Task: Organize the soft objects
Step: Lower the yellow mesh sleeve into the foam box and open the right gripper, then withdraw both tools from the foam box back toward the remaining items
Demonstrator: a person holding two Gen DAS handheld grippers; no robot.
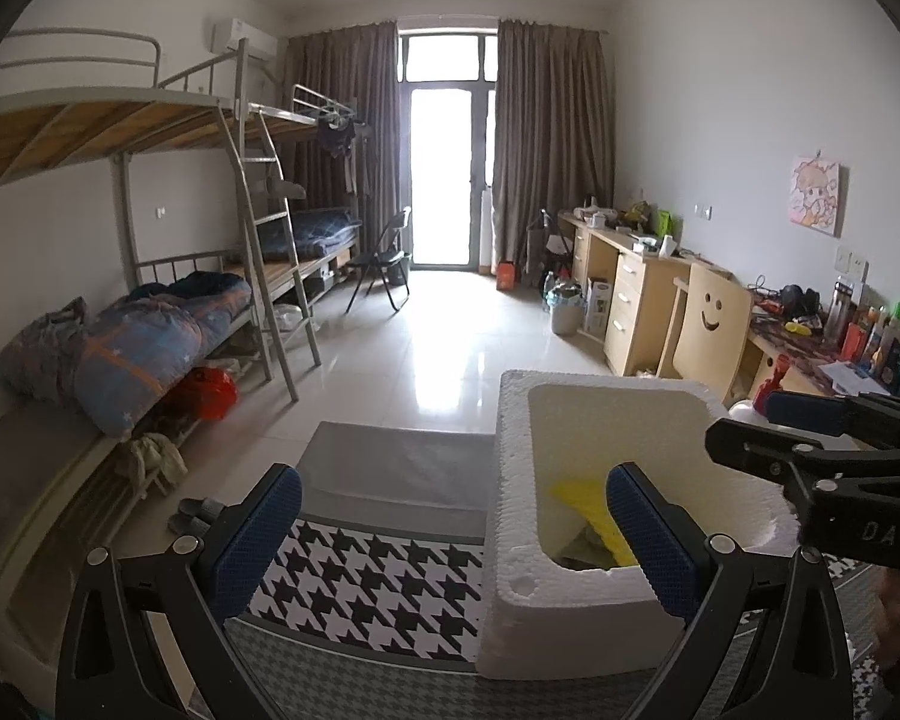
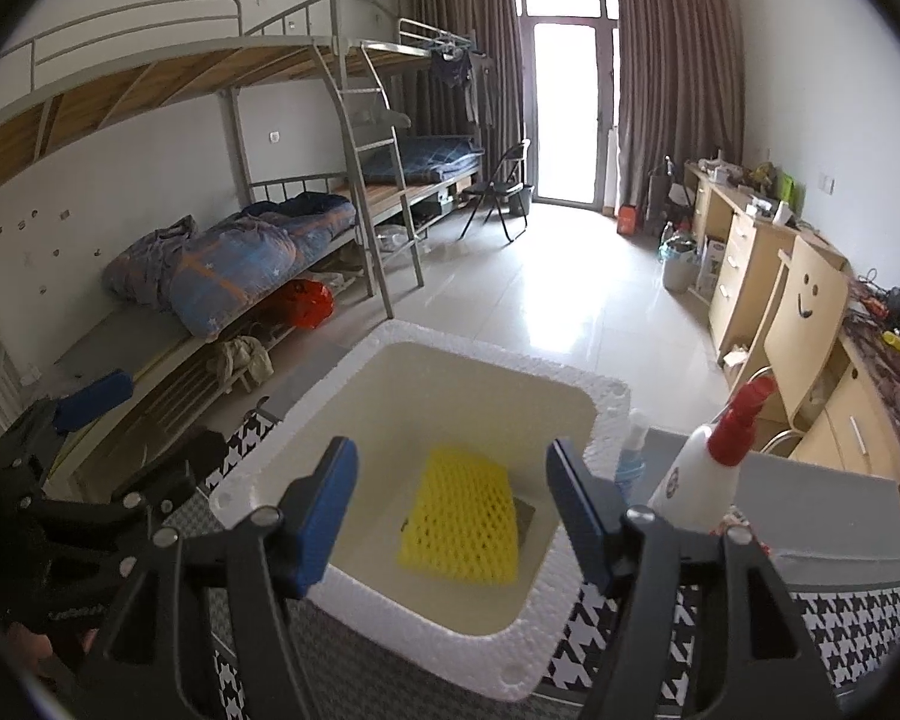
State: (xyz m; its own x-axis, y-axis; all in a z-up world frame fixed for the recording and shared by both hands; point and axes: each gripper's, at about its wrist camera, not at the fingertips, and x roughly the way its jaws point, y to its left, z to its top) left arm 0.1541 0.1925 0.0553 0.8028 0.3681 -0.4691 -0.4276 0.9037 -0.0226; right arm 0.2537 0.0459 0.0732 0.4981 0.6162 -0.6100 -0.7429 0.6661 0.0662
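Currently | step: placement done | right gripper [image 2: 453,516] released, jaws empty | yellow foam net [image 2: 465,525] flat in foam box [image 2: 270,468], 12 o'clock of jaws | left gripper [image 1: 453,531] spread, empty | next: probably withdraw, seek another soft item

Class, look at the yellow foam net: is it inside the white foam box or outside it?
Inside. The yellow foam net lies flat on the floor of the white foam box, enclosed by its walls.
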